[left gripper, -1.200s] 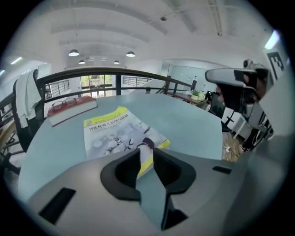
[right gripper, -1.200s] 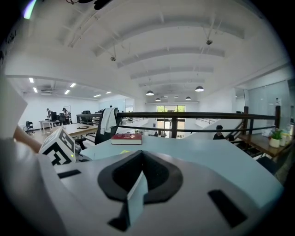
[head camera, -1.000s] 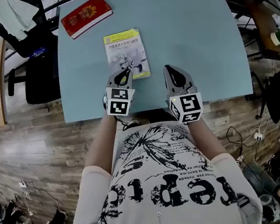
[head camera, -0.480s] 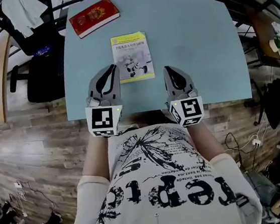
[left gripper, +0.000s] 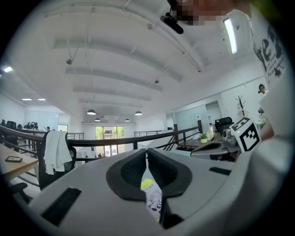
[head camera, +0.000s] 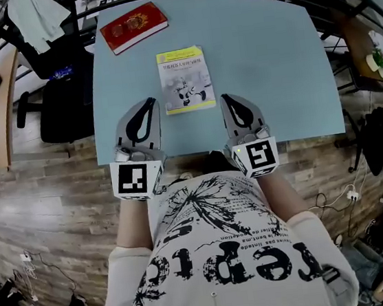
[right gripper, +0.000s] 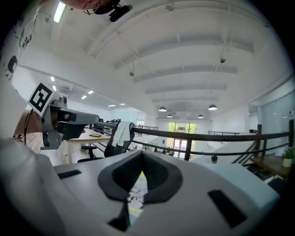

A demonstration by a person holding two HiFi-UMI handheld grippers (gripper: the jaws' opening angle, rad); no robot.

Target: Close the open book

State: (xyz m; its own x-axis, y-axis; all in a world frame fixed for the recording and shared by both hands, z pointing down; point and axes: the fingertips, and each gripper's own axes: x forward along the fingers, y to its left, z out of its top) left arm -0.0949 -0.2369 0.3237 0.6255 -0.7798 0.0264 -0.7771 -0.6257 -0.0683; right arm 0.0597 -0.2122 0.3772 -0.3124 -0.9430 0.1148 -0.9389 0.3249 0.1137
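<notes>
A closed red book (head camera: 133, 26) is seen lying flat near the far left corner of the pale blue bench (head camera: 270, 56). A white cloth (head camera: 35, 19) is draped over a black chair (head camera: 60, 102) set beside the bench's left edge, on a wood-plank floor (head camera: 45, 201).

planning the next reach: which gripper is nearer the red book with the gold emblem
Left. The left gripper is nearly in line with the red book; the right gripper sits farther right.

Left gripper (head camera: 149, 104): fingers (left gripper: 129, 173) pressed together, empty, pointing level.
Right gripper (head camera: 227, 99): fingers (right gripper: 117, 177) together, empty, level, beside the left.
</notes>
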